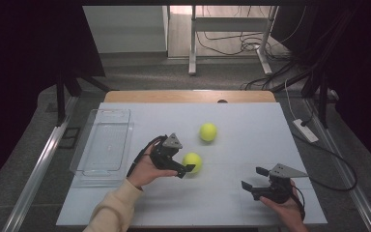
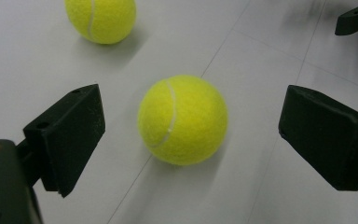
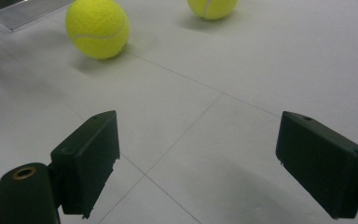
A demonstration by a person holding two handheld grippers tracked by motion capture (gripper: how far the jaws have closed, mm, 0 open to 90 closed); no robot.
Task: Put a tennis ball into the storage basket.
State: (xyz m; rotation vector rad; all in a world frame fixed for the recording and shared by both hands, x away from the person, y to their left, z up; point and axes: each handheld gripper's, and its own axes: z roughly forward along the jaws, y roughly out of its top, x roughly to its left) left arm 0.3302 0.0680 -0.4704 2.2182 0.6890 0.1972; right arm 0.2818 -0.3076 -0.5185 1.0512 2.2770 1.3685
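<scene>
Dead ahead at twelve o'clock of the left gripper (image 2: 191, 135), the near tennis ball (image 2: 182, 120) sits on the white table (image 2: 270, 60) between jaws spread wide and clear of it; the right gripper (image 1: 256, 180), also agape, lies farther off.

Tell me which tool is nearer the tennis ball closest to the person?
Left. The left tool has its open jaws on either side of the near tennis ball without touching it. The right tool sits open well off to the ball's right, near the table's front edge.
</scene>
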